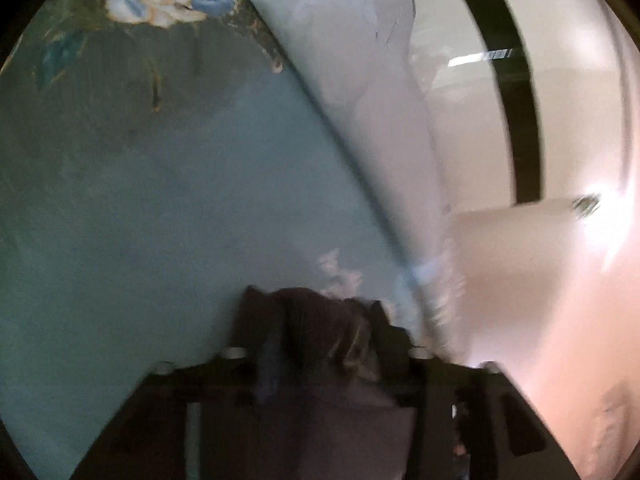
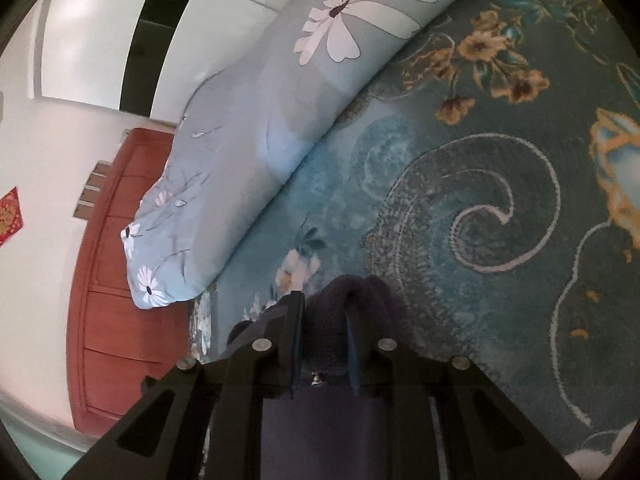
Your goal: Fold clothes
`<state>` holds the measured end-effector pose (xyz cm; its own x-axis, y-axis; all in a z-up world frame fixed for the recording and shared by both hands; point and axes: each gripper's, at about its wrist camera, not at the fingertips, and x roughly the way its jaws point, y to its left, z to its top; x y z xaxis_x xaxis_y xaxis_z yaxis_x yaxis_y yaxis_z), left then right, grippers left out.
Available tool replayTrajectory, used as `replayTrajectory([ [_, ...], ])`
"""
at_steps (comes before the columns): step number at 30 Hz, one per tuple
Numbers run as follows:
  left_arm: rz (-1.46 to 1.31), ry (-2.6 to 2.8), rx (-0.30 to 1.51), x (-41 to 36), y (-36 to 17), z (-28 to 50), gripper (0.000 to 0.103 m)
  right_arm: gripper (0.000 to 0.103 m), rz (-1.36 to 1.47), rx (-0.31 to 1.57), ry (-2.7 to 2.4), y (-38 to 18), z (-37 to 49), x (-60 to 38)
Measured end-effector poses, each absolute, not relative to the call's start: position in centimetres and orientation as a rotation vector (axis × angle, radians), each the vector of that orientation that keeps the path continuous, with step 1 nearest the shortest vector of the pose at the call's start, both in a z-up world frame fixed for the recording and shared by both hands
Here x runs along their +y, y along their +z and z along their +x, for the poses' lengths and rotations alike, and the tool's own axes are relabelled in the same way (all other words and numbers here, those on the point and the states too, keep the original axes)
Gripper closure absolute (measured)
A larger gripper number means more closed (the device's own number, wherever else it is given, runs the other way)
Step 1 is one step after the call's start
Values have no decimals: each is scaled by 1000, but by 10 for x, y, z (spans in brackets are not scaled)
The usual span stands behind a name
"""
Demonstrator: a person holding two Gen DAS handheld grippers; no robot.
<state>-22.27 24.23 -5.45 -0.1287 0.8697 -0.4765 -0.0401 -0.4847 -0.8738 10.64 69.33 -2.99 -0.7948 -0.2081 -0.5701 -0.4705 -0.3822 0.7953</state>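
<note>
Both hand-held grippers [image 1: 316, 320] [image 2: 325, 312] pinch dark garment [image 2: 340, 300]; left view blurred.

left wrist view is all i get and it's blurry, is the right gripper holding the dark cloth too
Observer: Yes, the right gripper is shut on a bunched fold of the dark garment.
Operator: what's ahead of it
Observer: A teal carpet with a white swirl pattern.
Operator: anything beside that
Observer: A light blue floral pillow lies along the carpet's left edge, with a red-brown wooden cabinet beyond it.
</note>
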Motion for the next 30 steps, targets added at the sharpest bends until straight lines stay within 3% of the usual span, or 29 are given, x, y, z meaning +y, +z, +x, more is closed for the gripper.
replayTrajectory([
  [3, -1364, 1746, -985, 230, -37, -219, 22, 65, -899, 1599, 2346, -18, 108, 690],
  [4, -1357, 1773, -957, 228, -31, -217, 21, 48, -891, 1581, 2364, -13, 108, 688],
  [5, -1353, 1795, -922, 226, -24, -214, 21, 40, -875, 1536, 2381, -5, 110, 687],
  [12, -1335, 1953, -601, 213, 7, -159, 21, 38, -805, 1422, 2482, 27, 147, 672],
  [14, -1322, 1958, -581, 195, -1, -133, 21, 34, -785, 1397, 2501, 26, 175, 661],
  [21, -1396, 1864, -759, 148, -57, -60, 21, 34, -796, 1575, 2421, -20, 252, 629],
  [27, -1470, 1728, -839, 174, -81, -40, 21, 33, -741, 1820, 2376, -54, 253, 608],
  [29, -1479, 1723, -849, 182, -85, -40, 21, 16, -731, 1828, 2382, -57, 243, 602],
  [30, -1484, 1724, -854, 186, -86, -41, 21, 15, -718, 1815, 2388, -56, 240, 601],
])
